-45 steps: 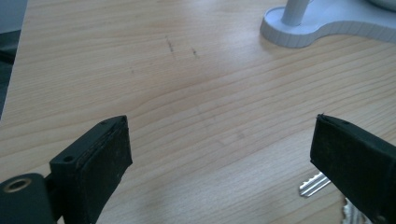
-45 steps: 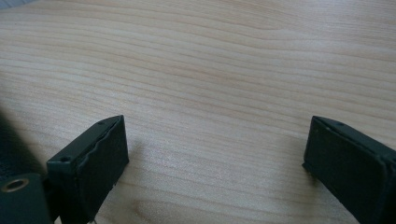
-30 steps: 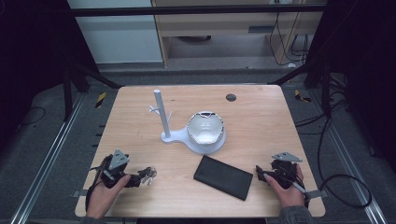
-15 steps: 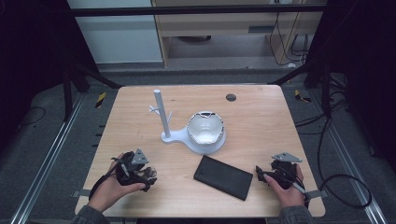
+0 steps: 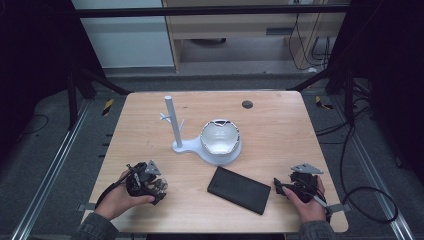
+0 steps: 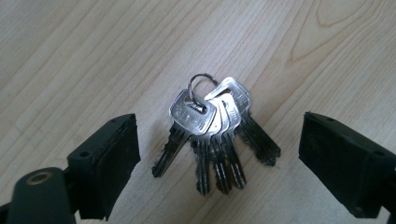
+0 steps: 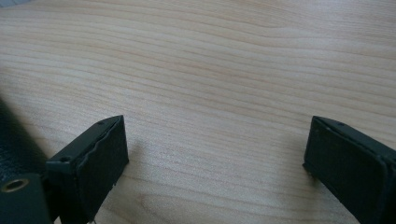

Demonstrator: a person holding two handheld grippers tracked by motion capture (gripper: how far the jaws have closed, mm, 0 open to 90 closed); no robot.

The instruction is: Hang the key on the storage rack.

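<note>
A ring of silver metal keys [image 6: 212, 133] lay flat on the pale wood-grain surface [image 6: 93, 56] between the left hand-held gripper's [image 6: 219, 161] spread jaws — stamped lettering unreadable. The right hand-held gripper [image 7: 217, 158] gaped too, beside a matte black slab [image 5: 238, 189].

- The front key [image 6: 192, 116] of the bunch on the table, between the left gripper's open jaws, bears stamped marks on its head, too blurred to read.
- Nothing else carries legible text.
</note>
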